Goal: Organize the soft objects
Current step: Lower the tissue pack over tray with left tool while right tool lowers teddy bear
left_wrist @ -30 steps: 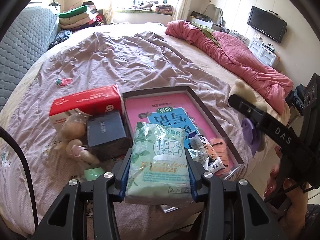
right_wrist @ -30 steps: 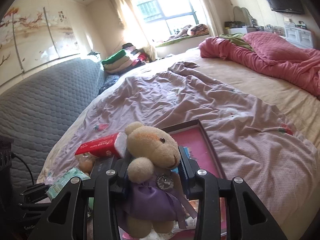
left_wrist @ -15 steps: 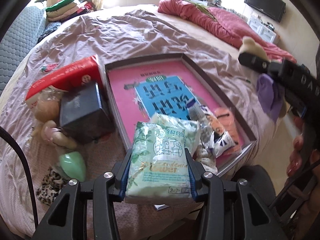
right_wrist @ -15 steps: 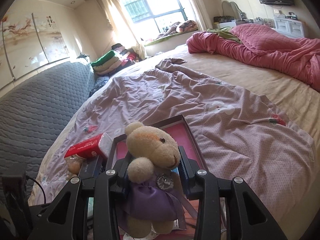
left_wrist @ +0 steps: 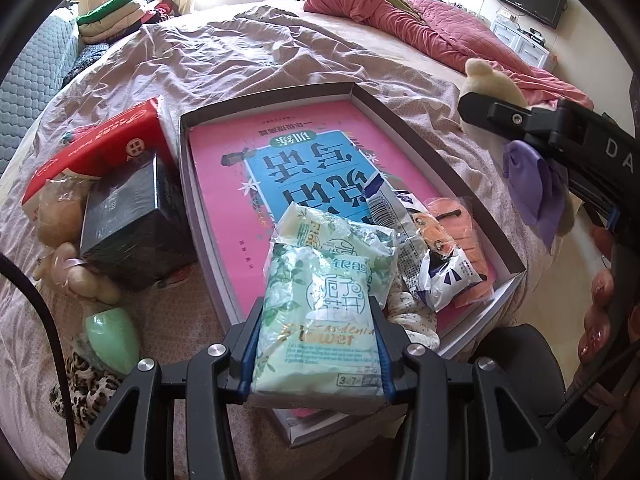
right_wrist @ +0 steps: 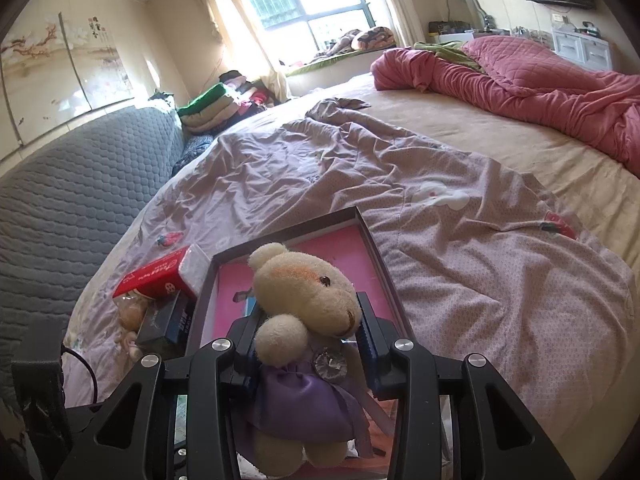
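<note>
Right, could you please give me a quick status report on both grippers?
Left gripper shut on green tissue pack. Right gripper shut on teddy bear. Both over the tray; snack packets crowd its near corner.

Bright daylight throughout, pouring from the window [right_wrist: 308, 0] at upper centre of the right wrist view, blown out to near white there and along the curtains [right_wrist: 236, 20] beside it. Same glare at top centre of the left wrist view. Soft, short shadows under the boxes at left. Strong fisheye bending toward every edge, with black vignette in the corners. Sharp in the middle, slightly soft at the far rim; no motion blur.
</note>
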`<state>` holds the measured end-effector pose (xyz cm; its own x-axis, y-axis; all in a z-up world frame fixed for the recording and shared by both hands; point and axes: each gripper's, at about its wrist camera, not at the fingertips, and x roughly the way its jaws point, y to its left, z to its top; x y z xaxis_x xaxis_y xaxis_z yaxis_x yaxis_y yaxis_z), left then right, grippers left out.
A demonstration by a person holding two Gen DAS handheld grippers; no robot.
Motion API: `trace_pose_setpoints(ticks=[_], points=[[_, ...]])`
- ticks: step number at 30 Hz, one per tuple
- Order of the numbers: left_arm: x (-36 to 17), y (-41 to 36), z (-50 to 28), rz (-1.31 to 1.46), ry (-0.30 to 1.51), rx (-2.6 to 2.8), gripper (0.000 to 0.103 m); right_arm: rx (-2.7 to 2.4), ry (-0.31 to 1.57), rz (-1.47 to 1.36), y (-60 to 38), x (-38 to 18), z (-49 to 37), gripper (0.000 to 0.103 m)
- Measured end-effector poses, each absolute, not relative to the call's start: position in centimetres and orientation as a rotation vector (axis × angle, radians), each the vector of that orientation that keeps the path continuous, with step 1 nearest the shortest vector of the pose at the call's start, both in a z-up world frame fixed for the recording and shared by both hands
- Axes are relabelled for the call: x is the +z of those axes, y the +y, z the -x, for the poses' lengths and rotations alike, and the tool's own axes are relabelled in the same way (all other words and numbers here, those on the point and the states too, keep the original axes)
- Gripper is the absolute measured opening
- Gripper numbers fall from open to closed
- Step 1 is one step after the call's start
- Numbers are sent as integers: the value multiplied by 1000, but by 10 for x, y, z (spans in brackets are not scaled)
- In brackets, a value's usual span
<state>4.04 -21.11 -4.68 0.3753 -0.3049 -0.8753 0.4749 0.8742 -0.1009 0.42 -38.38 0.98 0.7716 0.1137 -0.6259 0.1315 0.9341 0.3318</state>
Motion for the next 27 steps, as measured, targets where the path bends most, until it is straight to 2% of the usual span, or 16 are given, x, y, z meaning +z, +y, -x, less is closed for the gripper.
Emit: trace_pose_setpoints(ticks=[16,27], points=[[-53,-212,-50,-143,1074,-498,46,-18,869,-297,-370,-29,-24,41],[-53,-207,-49,-123,1076,-498,46,-33,884,-216,-356,-37,-30,41]])
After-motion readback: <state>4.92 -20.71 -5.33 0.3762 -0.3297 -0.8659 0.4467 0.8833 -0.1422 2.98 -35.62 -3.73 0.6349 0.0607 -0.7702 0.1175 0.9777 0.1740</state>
